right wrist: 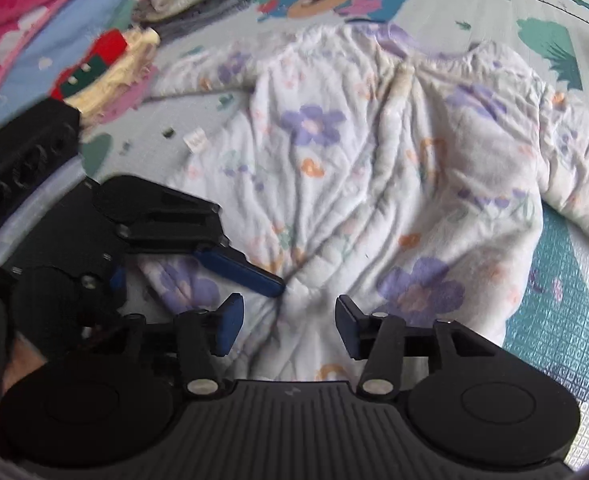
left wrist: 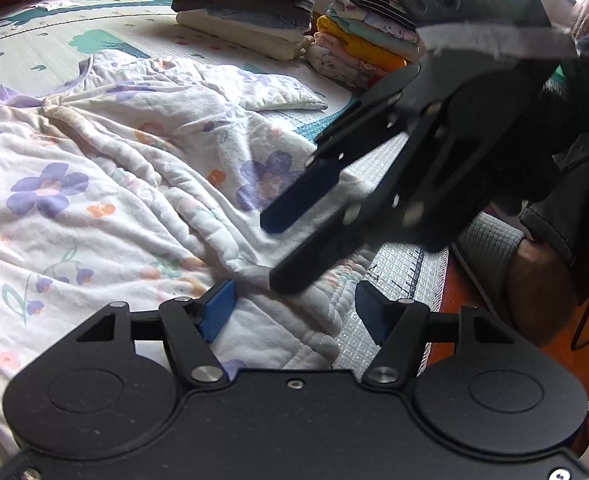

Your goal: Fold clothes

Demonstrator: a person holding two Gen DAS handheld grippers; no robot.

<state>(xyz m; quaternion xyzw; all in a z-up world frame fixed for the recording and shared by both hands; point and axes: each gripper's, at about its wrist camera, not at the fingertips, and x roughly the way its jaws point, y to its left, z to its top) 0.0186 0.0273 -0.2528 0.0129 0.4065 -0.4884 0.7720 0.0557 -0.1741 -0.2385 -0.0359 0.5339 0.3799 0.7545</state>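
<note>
**Both grippers are standing open over the hem of the quilted top**

The right gripper point(right wrist: 286, 320) is hanging released over the lower hem, its jaws apart and the cloth lying loose between them, not pinched. The left gripper point(left wrist: 290, 308) is also standing open above the same edge, with fabric under the gap, and nothing is being pressed by its pads. The two tools are close together; in the right wrist view the left one is coming in from about 9 o'clock.

The floral quilted garment point(right wrist: 374, 160) is lying spread on the play mat point(right wrist: 554, 320), collar toward 12 o'clock, one sleeve reaching to 3 o'clock. It is looking soft, padded and light, so I am judging that it will sag and wrinkle, not slide. A good hold is the thick stitched hem or the shoulder seams. Folded stacks point(left wrist: 350, 32) are waiting at 1 o'clock in the left view.
</note>
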